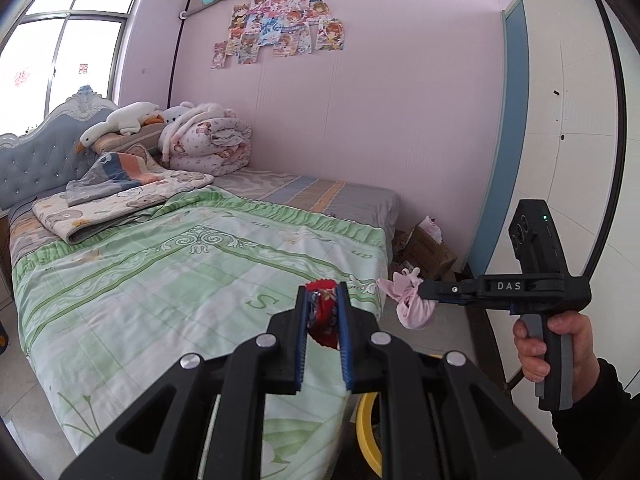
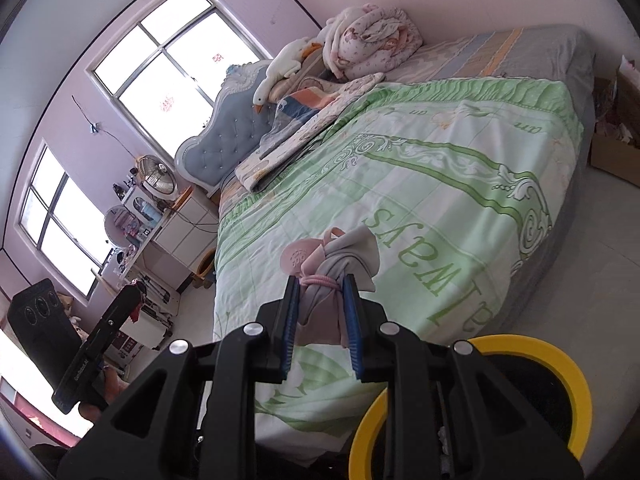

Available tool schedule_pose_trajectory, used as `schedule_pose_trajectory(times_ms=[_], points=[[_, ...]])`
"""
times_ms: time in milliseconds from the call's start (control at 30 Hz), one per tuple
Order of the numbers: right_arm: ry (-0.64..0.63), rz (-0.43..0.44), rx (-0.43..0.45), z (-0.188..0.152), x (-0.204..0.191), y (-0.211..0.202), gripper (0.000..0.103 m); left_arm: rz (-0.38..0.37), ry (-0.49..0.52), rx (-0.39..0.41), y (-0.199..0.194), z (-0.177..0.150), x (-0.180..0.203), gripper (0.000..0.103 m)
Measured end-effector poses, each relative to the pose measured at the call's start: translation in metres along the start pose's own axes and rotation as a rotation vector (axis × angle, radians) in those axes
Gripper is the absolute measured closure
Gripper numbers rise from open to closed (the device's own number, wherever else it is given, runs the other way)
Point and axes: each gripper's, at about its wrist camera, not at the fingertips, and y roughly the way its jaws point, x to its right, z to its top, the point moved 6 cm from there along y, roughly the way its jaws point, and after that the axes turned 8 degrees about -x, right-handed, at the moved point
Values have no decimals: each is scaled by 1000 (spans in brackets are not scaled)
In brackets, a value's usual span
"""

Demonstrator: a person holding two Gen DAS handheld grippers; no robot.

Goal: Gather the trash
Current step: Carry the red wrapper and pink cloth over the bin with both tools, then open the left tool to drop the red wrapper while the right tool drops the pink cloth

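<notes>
Left tongs clamped on a red wrapper above the green quilt; right tongs pinch a pink bundle tied with a pink band. Only the left view catches the posters and "DAS" on the other tool; only the right shows the yellow-rimmed bin just below, plus the fan.

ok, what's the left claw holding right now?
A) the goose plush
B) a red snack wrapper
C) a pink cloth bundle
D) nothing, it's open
B: in the left wrist view the left claw is shut on a crumpled red wrapper; the pink cloth bundle is in the right claw instead.
</notes>
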Motion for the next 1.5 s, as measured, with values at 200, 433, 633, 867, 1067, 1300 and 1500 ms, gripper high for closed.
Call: schedule_pose_trajectory(times_ms=[200, 433, 633, 867, 1067, 1300, 1500], points=[[-2, -65, 57, -22, 18, -38, 82, -26, 14, -35, 14, -9, 30, 90], [36, -123, 78, -51, 46, -64, 81, -102, 45, -189, 73, -46, 70, 90], [72, -164, 73, -75, 73, -74, 81, -171, 38, -341, 123, -89, 94, 90], [110, -156, 52, -98, 93, -72, 81, -199, 37, -421, 140, -117, 108, 90], [142, -143, 51, -105, 102, -71, 77, -198, 26, -424, 138, -116, 108, 74], [158, -172, 80, -97, 106, -78, 76, -199, -3, -393, 131, -109, 98, 60], [106, -193, 90, -84, 93, -76, 76, -180, -33, -364, 121, -102, 78, 60]])
